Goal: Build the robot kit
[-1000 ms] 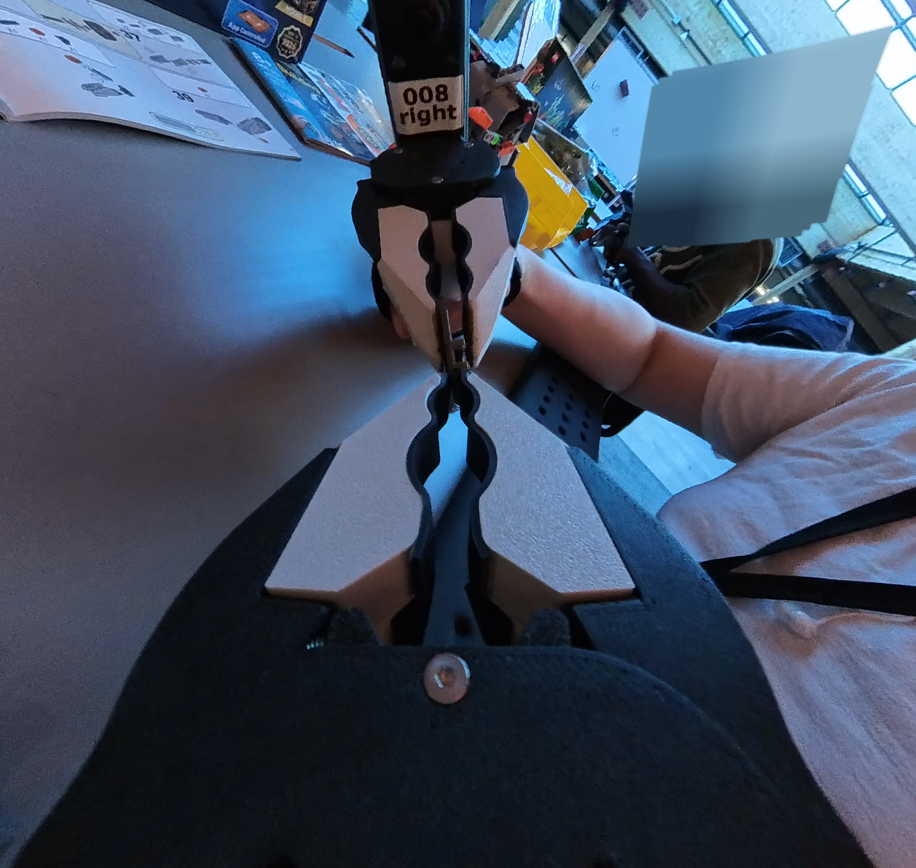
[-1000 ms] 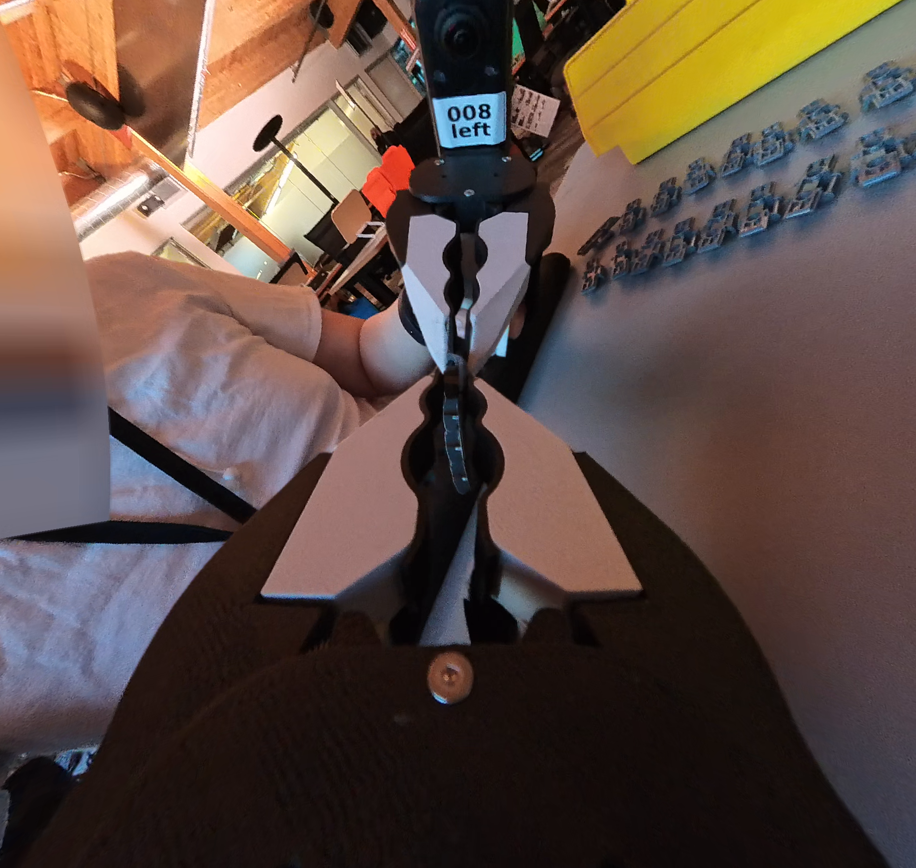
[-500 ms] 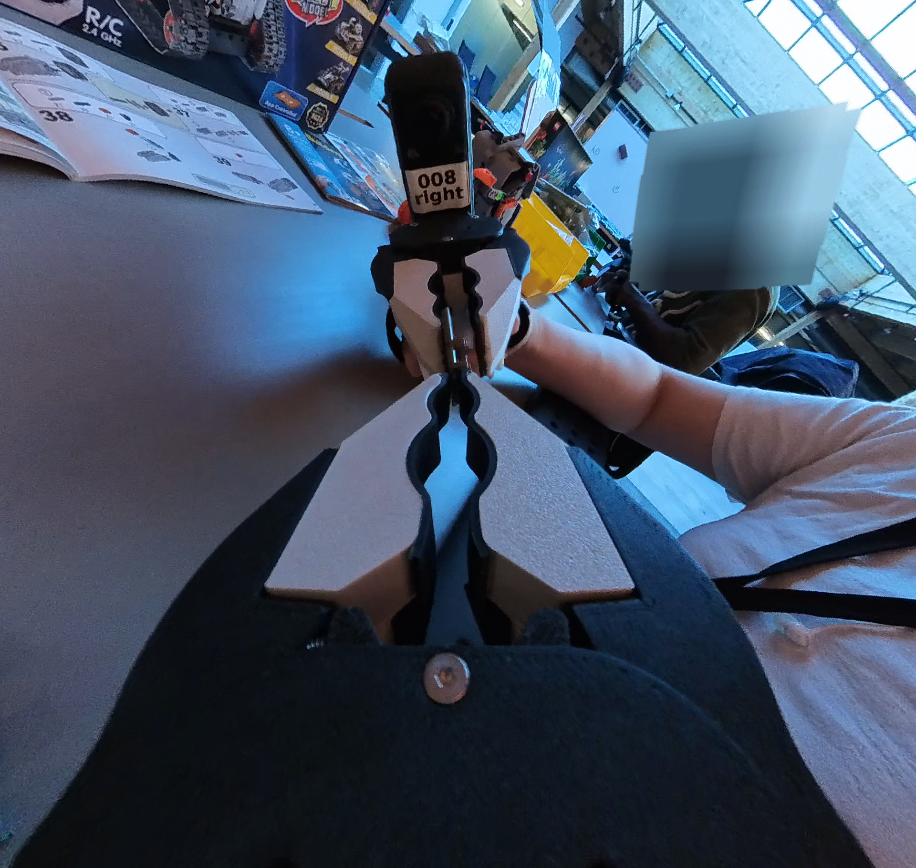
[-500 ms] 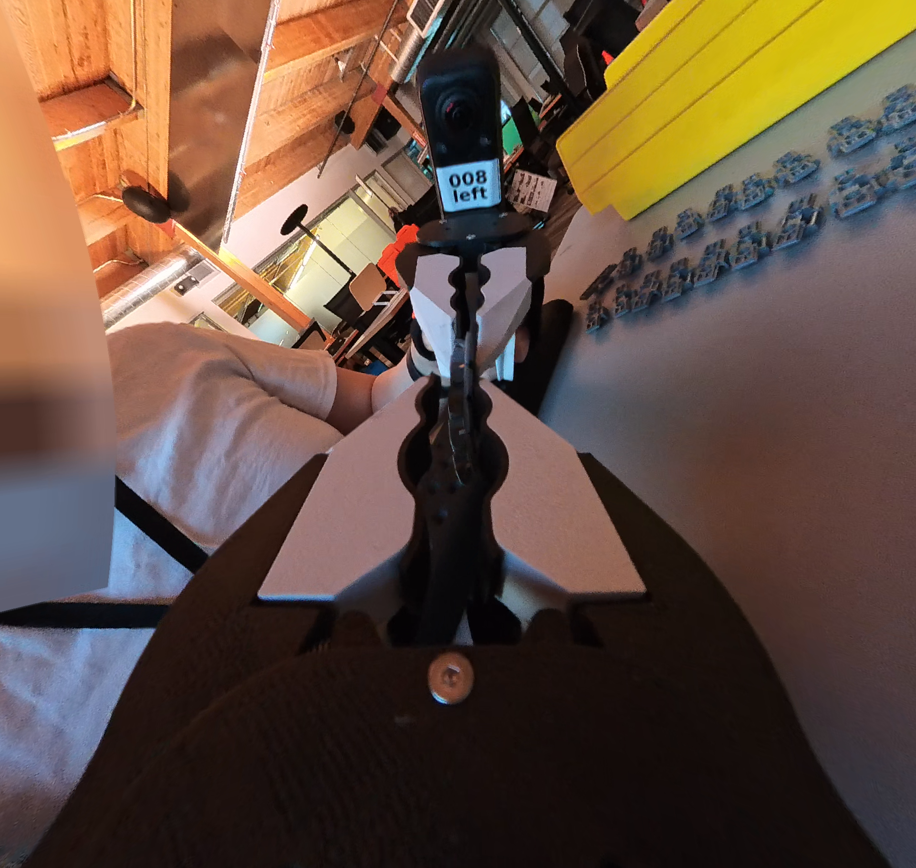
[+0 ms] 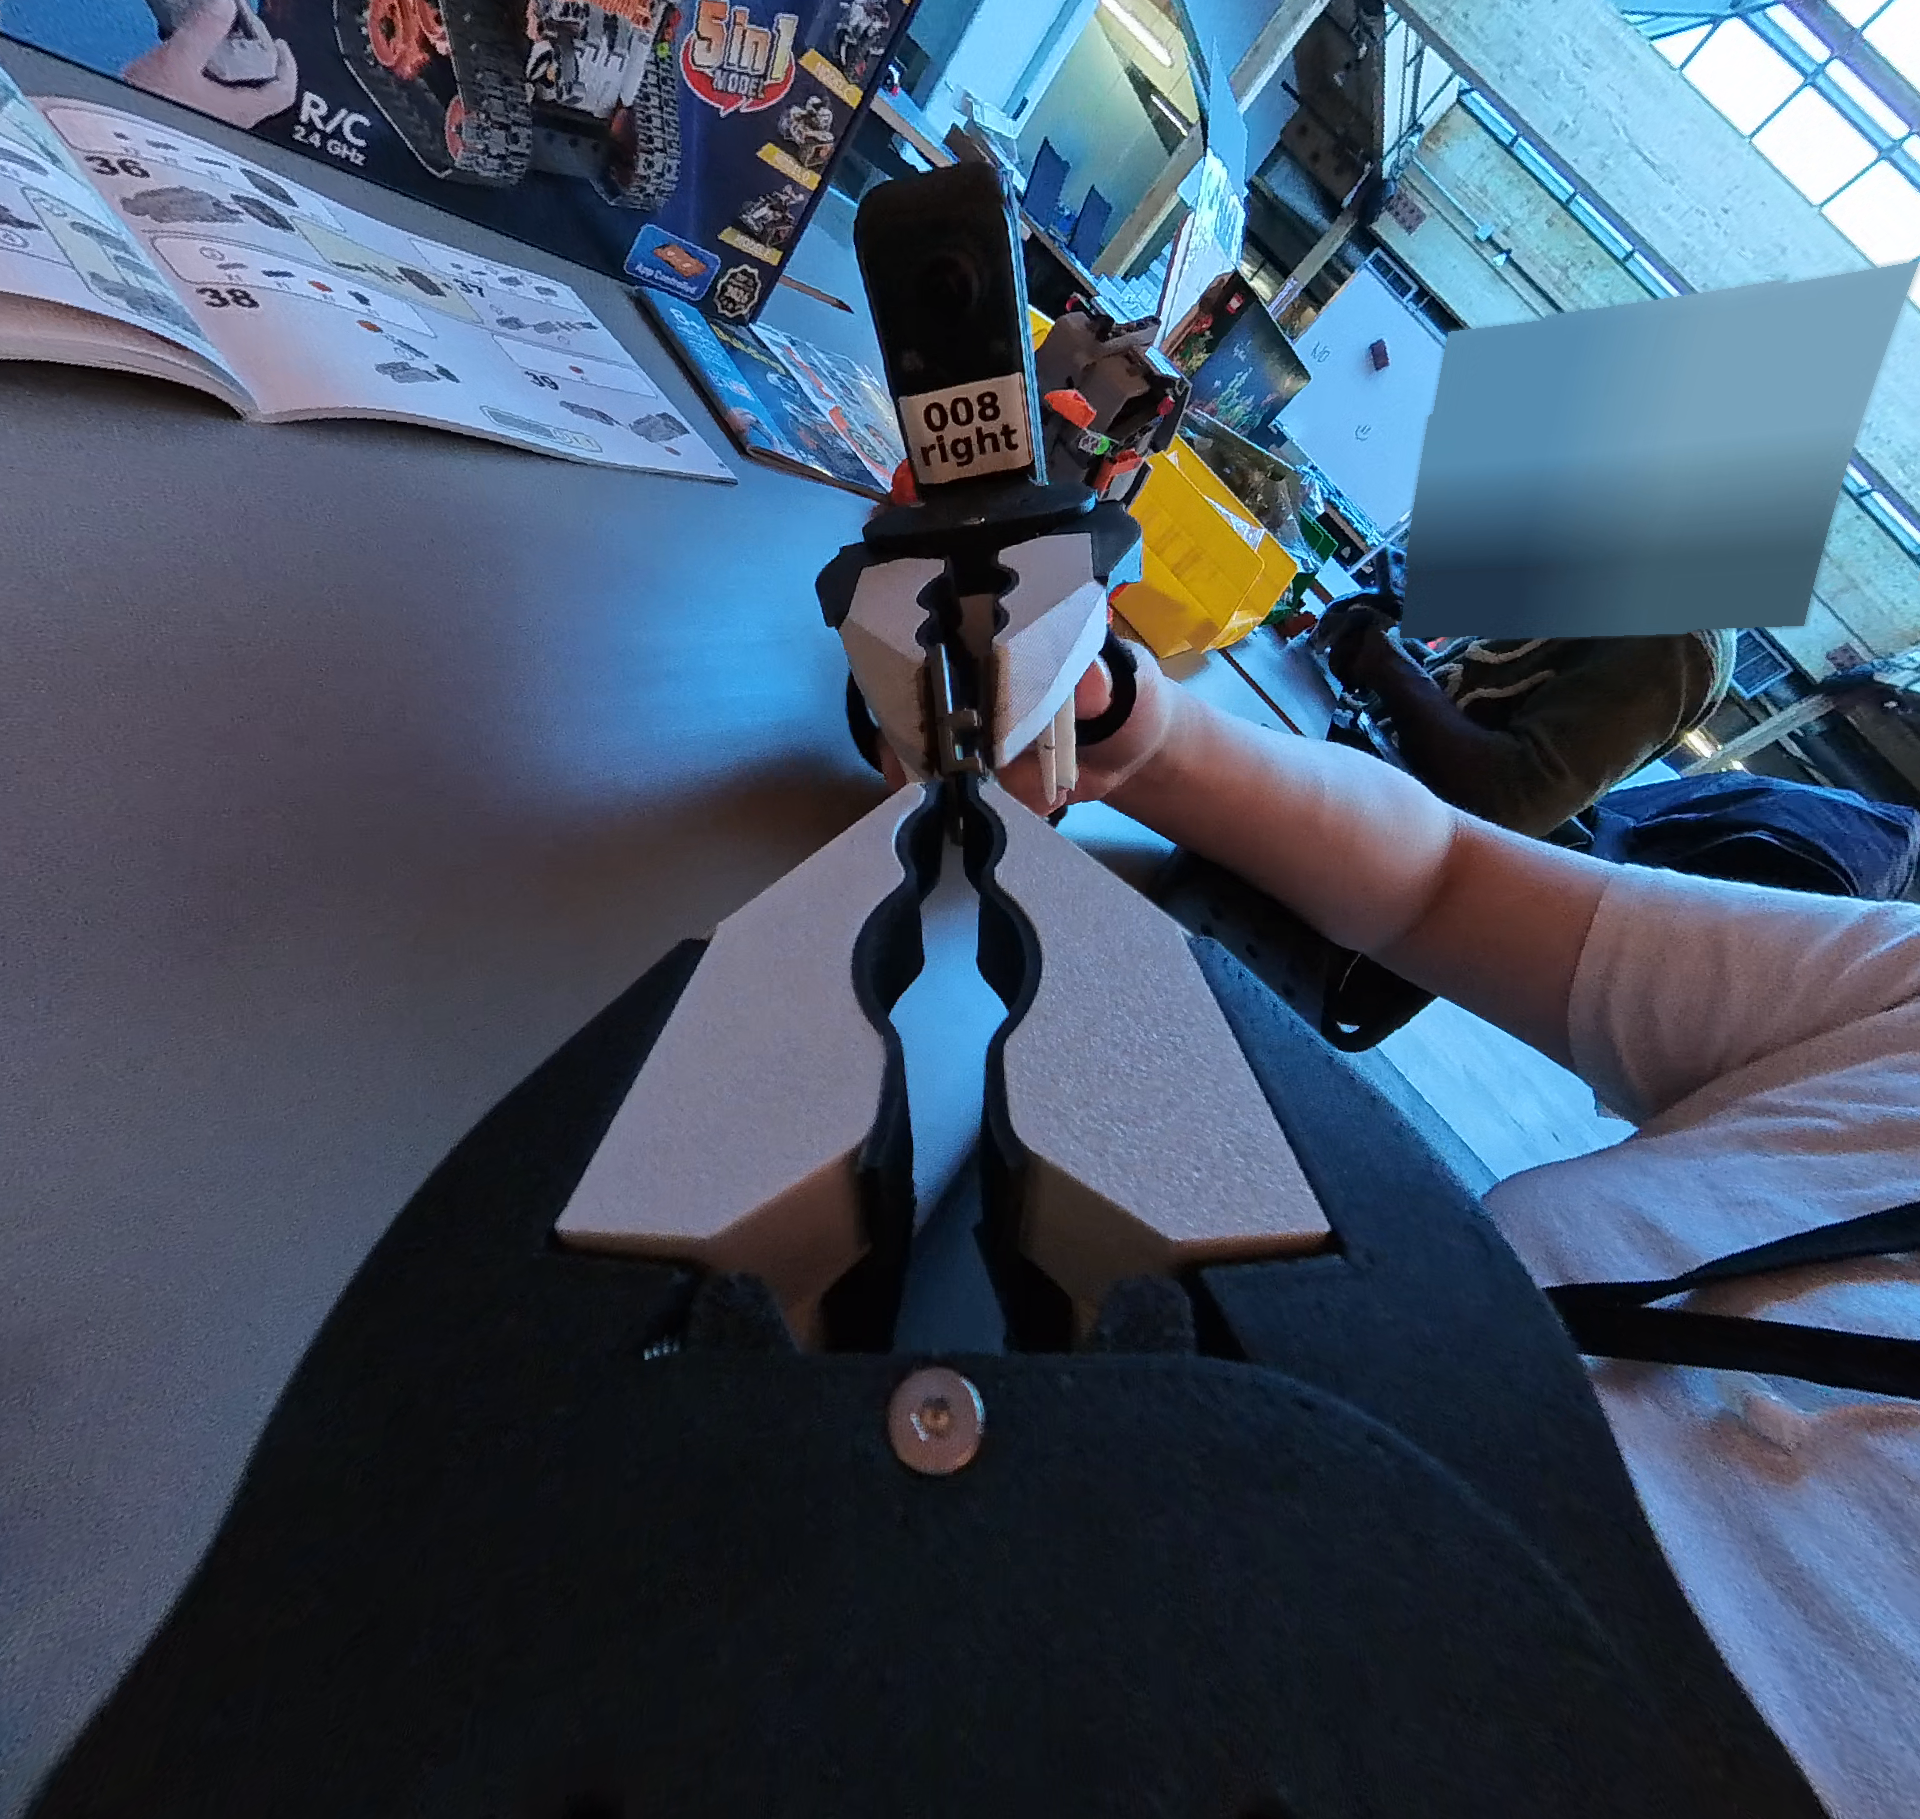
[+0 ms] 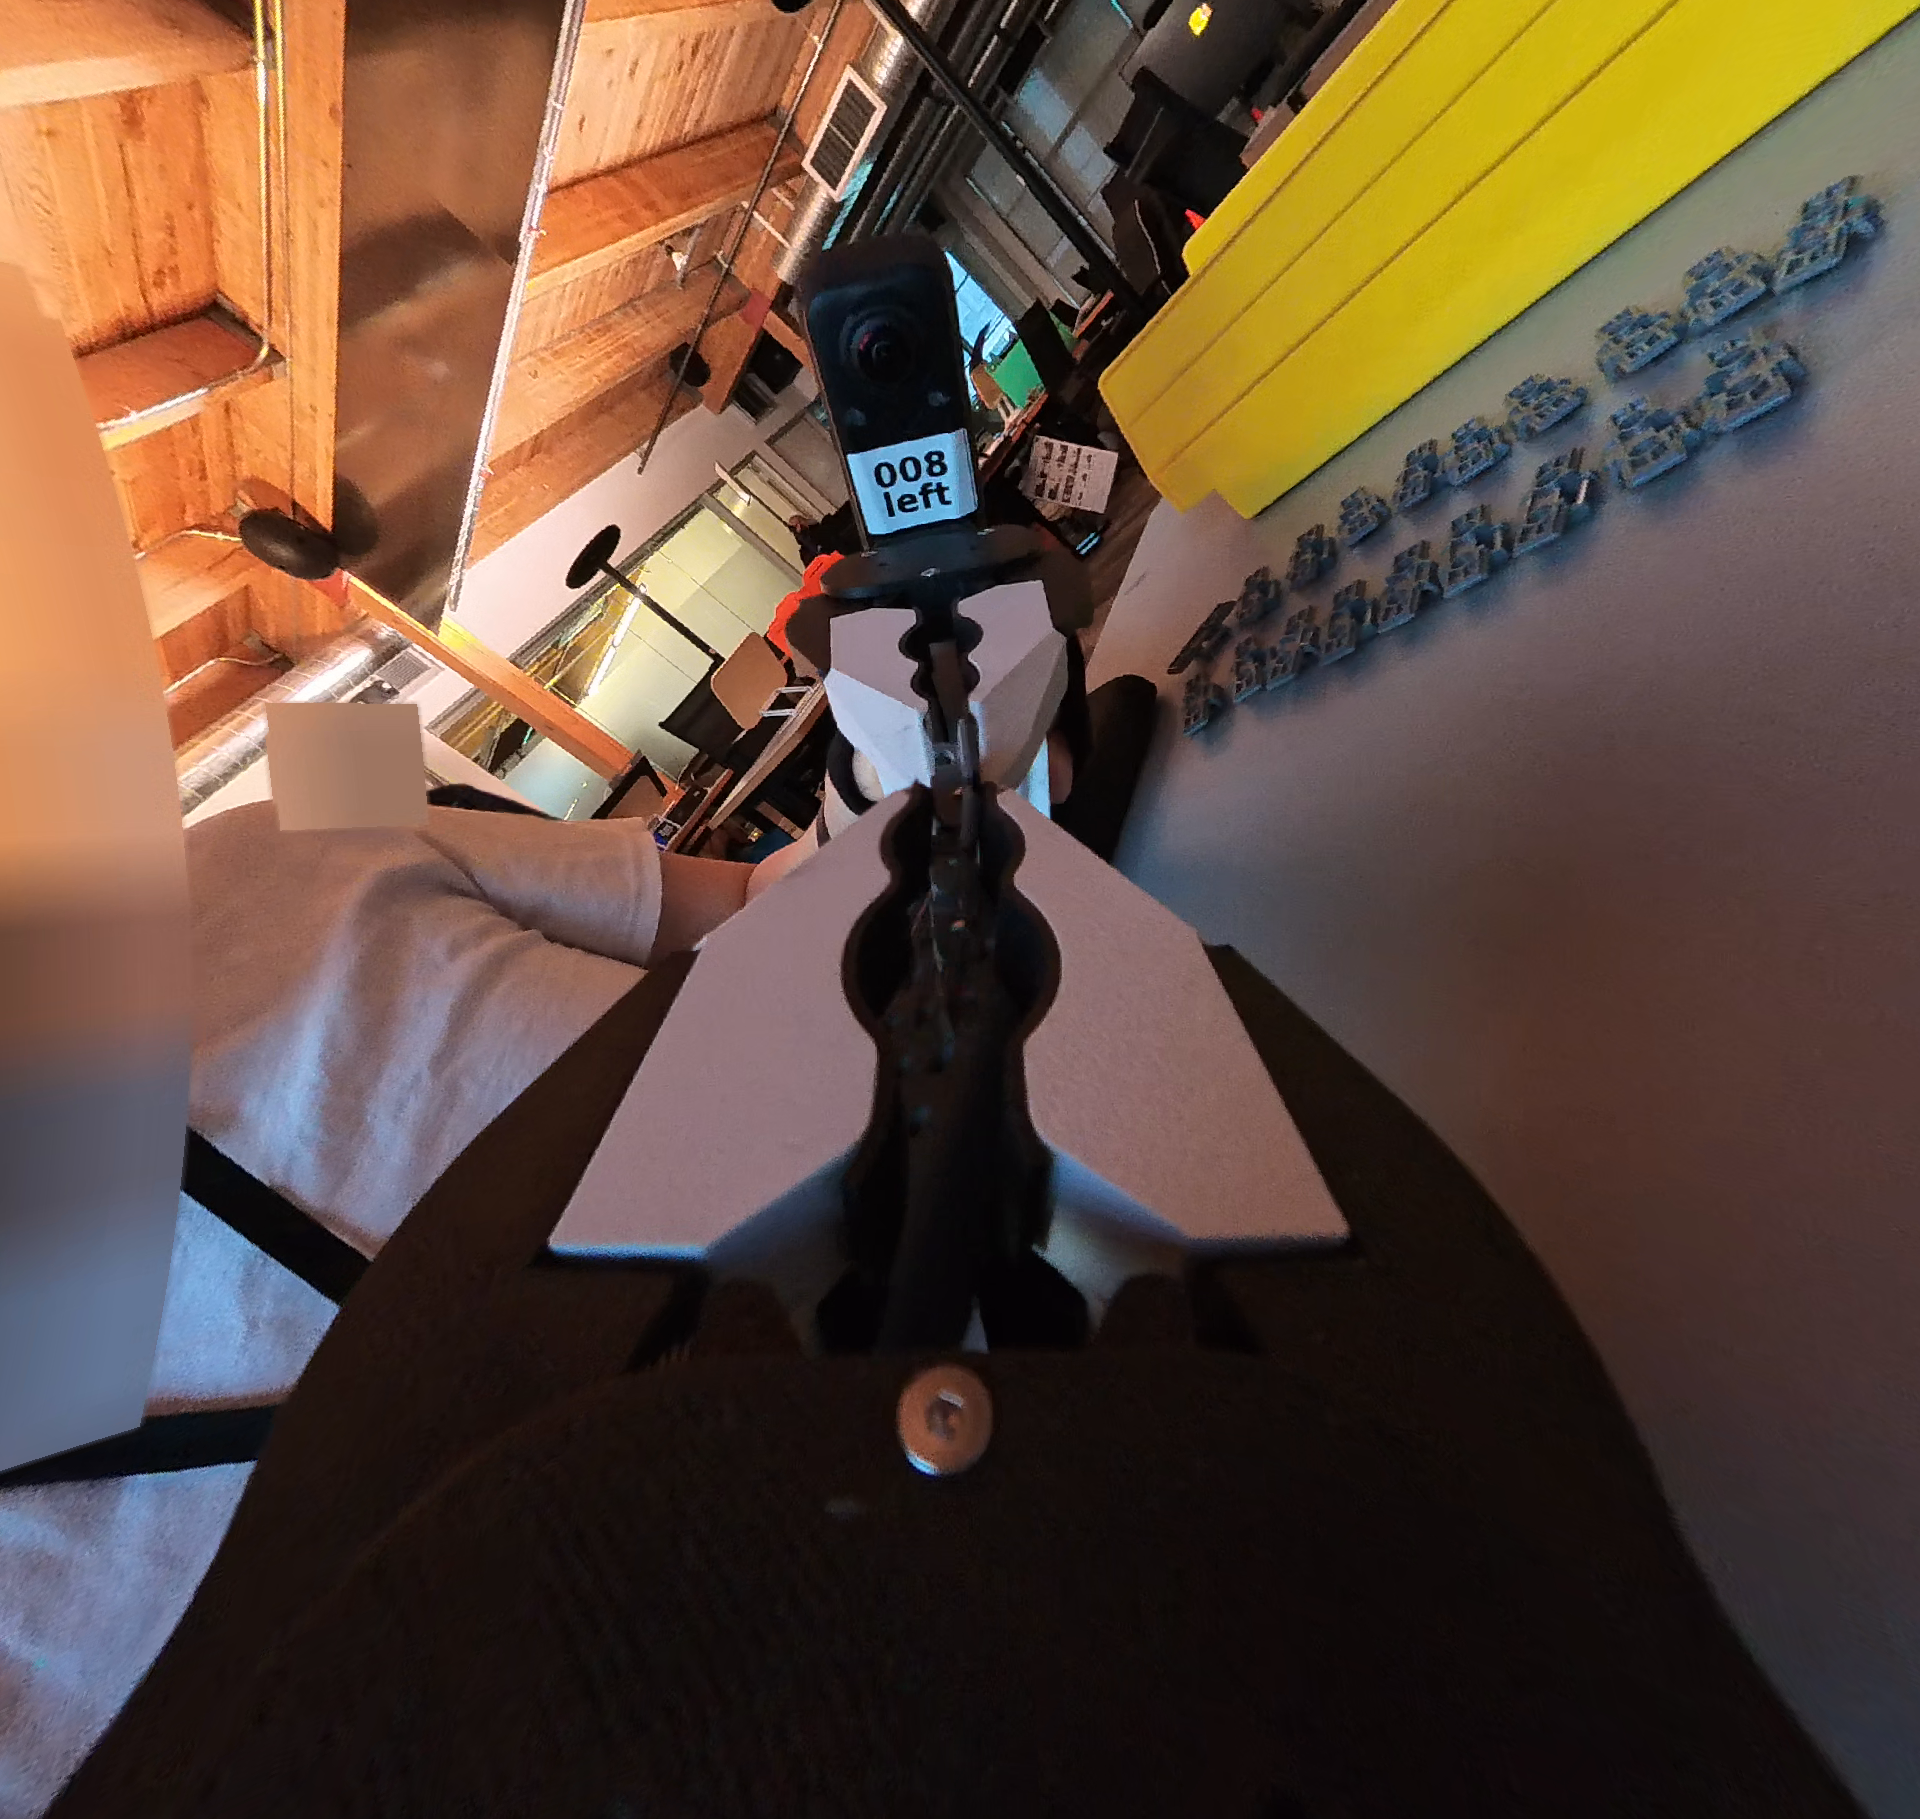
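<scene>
Left wrist view: your left gripper (image 5: 951, 813) and right gripper (image 5: 961, 746), both clenched on one small dark part (image 5: 956, 730), have lifted farther above the grey table (image 5: 364, 730) beside the open manual (image 5: 343, 335).

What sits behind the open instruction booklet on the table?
Behind the instruction booklet stands a dark toy box printed with a tracked vehicle. The box's lower edge is hidden by the booklet.

I'm in a loft-like workshop: timber beams (image 6: 312, 211) and ducts (image 6: 914, 13) left of my right fingers, skylights (image 5: 1766, 34) and brick wall beyond my left fingers, a grey table (image 5: 312, 782) with a kit box (image 5: 540, 76), booklet (image 5: 343, 335) and yellow bins (image 6: 1507, 211)
</scene>
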{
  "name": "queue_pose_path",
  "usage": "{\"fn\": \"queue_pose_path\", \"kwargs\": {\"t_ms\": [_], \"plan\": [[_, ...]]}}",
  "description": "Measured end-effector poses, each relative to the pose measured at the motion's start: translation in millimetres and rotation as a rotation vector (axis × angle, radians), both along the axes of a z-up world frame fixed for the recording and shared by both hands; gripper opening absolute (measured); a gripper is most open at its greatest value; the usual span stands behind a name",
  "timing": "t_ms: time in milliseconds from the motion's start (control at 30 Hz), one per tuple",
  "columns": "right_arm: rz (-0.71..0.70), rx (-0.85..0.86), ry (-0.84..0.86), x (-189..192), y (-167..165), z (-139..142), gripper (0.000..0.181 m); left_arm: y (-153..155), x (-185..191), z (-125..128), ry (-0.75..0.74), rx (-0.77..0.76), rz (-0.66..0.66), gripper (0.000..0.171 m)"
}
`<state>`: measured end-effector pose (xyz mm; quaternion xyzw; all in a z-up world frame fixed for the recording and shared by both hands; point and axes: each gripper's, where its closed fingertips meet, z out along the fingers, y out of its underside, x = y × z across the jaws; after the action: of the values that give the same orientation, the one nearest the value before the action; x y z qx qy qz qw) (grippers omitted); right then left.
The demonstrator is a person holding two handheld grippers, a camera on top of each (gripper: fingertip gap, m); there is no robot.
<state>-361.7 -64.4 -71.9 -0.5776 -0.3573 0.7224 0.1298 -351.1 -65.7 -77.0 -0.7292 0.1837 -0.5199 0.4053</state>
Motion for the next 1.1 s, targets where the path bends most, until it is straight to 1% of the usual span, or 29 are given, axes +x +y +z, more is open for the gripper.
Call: {"fn": "queue_pose_path", "kwargs": {"t_ms": [133, 167, 200, 233, 267, 300, 333, 367, 400, 467, 533, 567, 600, 667, 700, 733, 767, 833, 900, 1033, 1100], "plan": [[-0.007, 0.049, -0.028, 1, 0, 0, 0.005, 0, -2, 1, 0.016, 0.001, -0.009, 0.002], [-0.017, 0.061, -0.033, 2, 2, -1, 0.005, 2, -8, 4, 0.034, 0.017, -0.004, 0.011], [-0.025, 0.065, -0.041, 3, 4, -3, 0.005, 11, -22, 5, 0.090, 0.043, 0.044, 0.019], [-0.029, 0.059, -0.048, 4, 6, -5, 0.005, 24, -43, 4, 0.178, 0.063, 0.119, 0.024], [-0.034, 0.050, -0.052, 6, 9, -7, 0.005, 39, -67, 1, 0.284, 0.054, 0.197, 0.025], [-0.044, 0.038, -0.053, 7, 13, -9, 0.005, 54, -90, -5, 0.396, 0.005, 0.261, 0.024], [-0.050, 0.026, -0.053, 8, 16, -10, 0.005, 68, -112, -10, 0.497, -0.070, 0.311, 0.016], [-0.050, 0.018, -0.054, 8, 19, -12, 0.005, 83, -128, -13, 0.572, -0.129, 0.349, 0.013], [-0.052, 0.013, -0.057, 9, 21, -14, 0.005, 94, -136, -16, 0.632, -0.179, 0.347, 0.014], [-0.055, -0.007, -0.054, 11, 24, -14, 0.005, 108, -135, -28, 0.753, -0.308, 0.247, 0.020], [-0.060, -0.015, -0.045, 13, 25, -13, 0.005, 113, -135, -45, 0.944, -0.394, 0.126, 0.023], [-0.061, -0.015, -0.045, 14, 24, -13, 0.005, 116, -133, -50, 1.039, -0.380, 0.033, 0.021], [-0.055, -0.017, -0.045, 14, 23, -12, 0.005, 119, -131, -55, 1.133, -0.329, -0.074, 0.019], [-0.047, -0.014, -0.052, 13, 22, -14, 0.005, 129, -144, -63, 1.367, -0.181, -0.248, 0.029], [-0.040, -0.015, -0.053, 13, 21, -14, 0.005, 131, -151, -66, 1.452, -0.126, -0.326, 0.028], [-0.031, -0.019, -0.056, 12, 20, -15, 0.005, 130, -156, -67, 1.494, -0.100, -0.400, 0.022], [-0.026, -0.022, -0.057, 12, 20, -15, 0.005, 133, -158, -67, 1.500, -0.082, -0.425, 0.017], [-0.017, -0.029, -0.054, 12, 19, -15, 0.005, 133, -147, -67, 1.401, -0.079, -0.474, 0.024], [-0.011, -0.039, -0.052, 12, 19, -15, 0.005, 128, -144, -67, 1.338, -0.079, -0.544, 0.023], [-0.005, -0.070, -0.042, 12, 22, -14, 0.005, 124, -152, -74, 1.357, -0.050, -0.647, 0.024], [-0.005, -0.081, -0.038, 12, 22, -13, 0.005, 126, -155, -77, 1.359, -0.053, -0.662, 0.023]]}}
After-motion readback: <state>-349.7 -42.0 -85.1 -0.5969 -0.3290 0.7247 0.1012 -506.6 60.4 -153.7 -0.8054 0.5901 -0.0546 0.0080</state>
